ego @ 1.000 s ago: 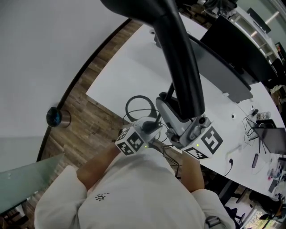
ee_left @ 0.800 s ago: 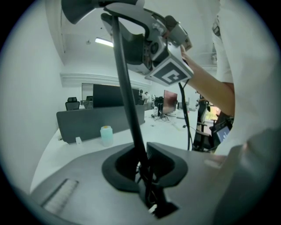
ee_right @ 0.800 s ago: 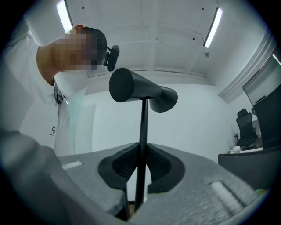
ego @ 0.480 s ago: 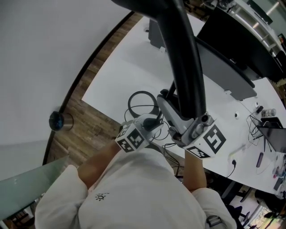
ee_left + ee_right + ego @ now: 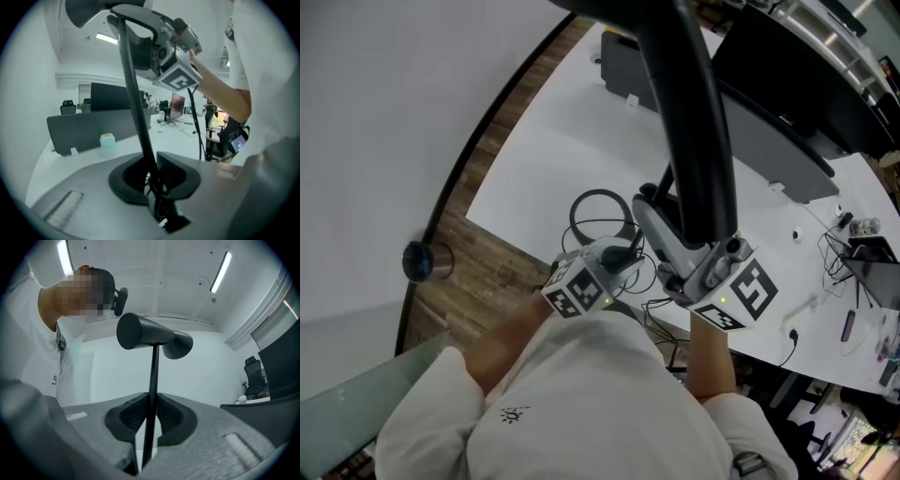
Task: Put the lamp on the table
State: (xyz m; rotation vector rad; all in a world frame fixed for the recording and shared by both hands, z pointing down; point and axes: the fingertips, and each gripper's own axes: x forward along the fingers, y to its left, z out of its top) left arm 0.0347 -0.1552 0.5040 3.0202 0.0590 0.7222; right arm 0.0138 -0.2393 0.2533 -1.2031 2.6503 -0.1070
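Observation:
The lamp is black, with a thin pole and a cylinder-shaped head. In the head view its head looms large and dark, close to the camera and above the white table. Both grippers hold the pole. My right gripper is shut on it higher up, with the pole running between its ribbed pads. My left gripper is shut on the pole lower down, with the cable bunched beside it. In the head view the left gripper and the right gripper sit side by side near the table's front edge. The lamp's black cord loops on the table.
Grey divider panels and dark screens stand along the table's far side. Cables and small items lie at the right. A round metal object sits on the wooden floor at the left. A pale green bottle stands by a partition.
Both grippers have kept their hold on the pole. The right gripper and the lamp have drifted slightly to the right, and more of the table's far left end has come into view.

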